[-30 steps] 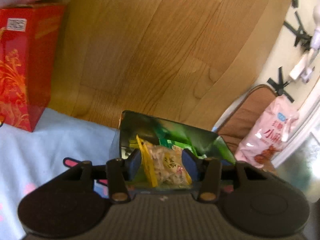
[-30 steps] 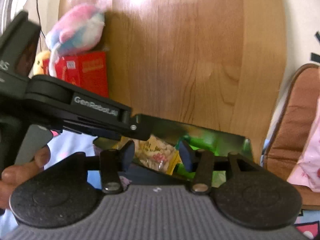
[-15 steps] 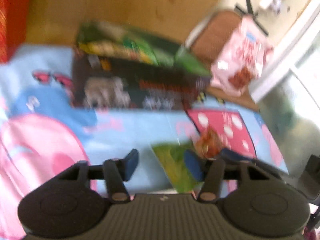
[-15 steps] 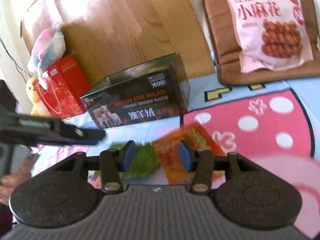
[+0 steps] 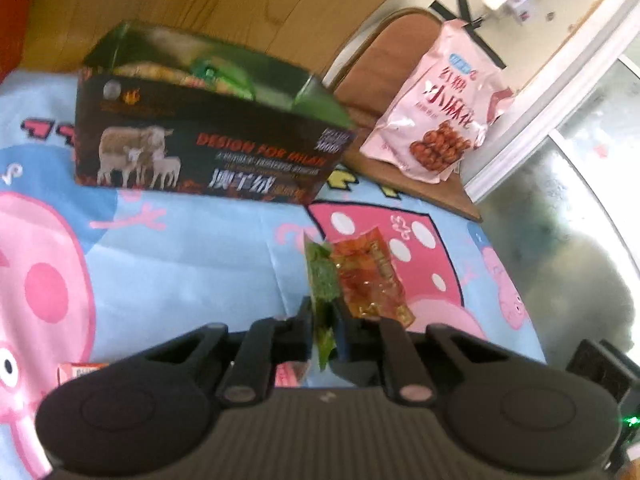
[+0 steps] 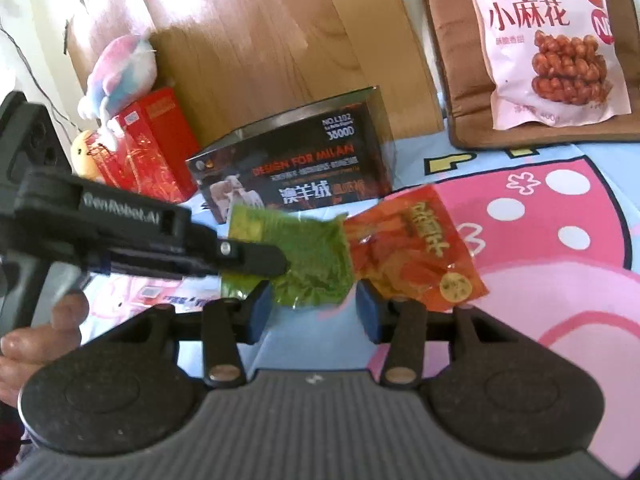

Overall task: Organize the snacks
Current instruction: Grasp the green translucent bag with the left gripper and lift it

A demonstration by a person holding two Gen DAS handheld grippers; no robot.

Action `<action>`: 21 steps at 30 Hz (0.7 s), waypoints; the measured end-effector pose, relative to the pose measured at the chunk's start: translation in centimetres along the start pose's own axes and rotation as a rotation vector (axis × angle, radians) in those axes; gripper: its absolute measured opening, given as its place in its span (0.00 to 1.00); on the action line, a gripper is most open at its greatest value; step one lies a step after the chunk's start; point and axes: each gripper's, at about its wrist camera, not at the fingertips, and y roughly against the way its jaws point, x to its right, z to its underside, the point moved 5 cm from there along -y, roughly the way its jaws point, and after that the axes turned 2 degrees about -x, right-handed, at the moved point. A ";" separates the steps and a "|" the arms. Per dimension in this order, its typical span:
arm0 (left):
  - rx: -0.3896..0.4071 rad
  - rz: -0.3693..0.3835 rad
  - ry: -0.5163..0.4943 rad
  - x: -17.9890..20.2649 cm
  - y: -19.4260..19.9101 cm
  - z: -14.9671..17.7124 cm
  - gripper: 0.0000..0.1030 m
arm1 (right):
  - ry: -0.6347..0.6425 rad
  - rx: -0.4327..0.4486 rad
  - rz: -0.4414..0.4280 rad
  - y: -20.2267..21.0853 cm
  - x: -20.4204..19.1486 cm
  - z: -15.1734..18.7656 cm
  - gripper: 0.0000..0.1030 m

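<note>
Cartoon-printed cloth [image 5: 180, 264] lies under both tongs: the left tongs [image 5: 323, 326] are pinched nearly shut on the green packet [image 6: 316, 260], while the right tongs [image 6: 312, 308] stand half open, holding nothing. Just beside them lies an orange packet [image 6: 416, 252]; farther ahead, the dark box [image 5: 208, 152] already holds several snacks, so sorting looks well under way.

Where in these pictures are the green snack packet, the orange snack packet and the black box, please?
green snack packet [image 6: 316, 256]: right wrist view, middle of its face.
orange snack packet [image 6: 416, 252]: right wrist view, centre of its front.
black box [image 5: 200, 148]: left wrist view, printed front wall.
</note>
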 end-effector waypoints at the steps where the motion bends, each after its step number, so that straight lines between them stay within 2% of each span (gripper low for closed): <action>1: 0.007 -0.001 -0.010 0.3 0.3 0.1 0.10 | -0.003 0.003 -0.004 0.1 0.0 0.1 0.48; 8: -0.007 0.066 -0.009 1.2 2.0 1.9 0.09 | -0.071 0.003 -0.059 1.8 0.5 0.9 0.49; 13: -0.017 0.073 -0.106 3.3 3.5 4.0 0.09 | -0.032 0.019 -0.037 4.1 0.8 2.4 0.51; 15: -0.014 0.074 -0.151 4.5 4.2 4.8 0.09 | 0.002 0.021 -0.038 4.9 0.4 2.9 0.59; 18: -0.017 0.098 -0.182 5.7 5.0 5.6 0.10 | 0.124 0.026 -0.011 5.7 -0.9 3.6 0.72; 21: -0.027 0.125 -0.181 6.2 5.2 6.0 0.09 | 0.249 0.028 0.004 6.1 -2.5 4.2 0.78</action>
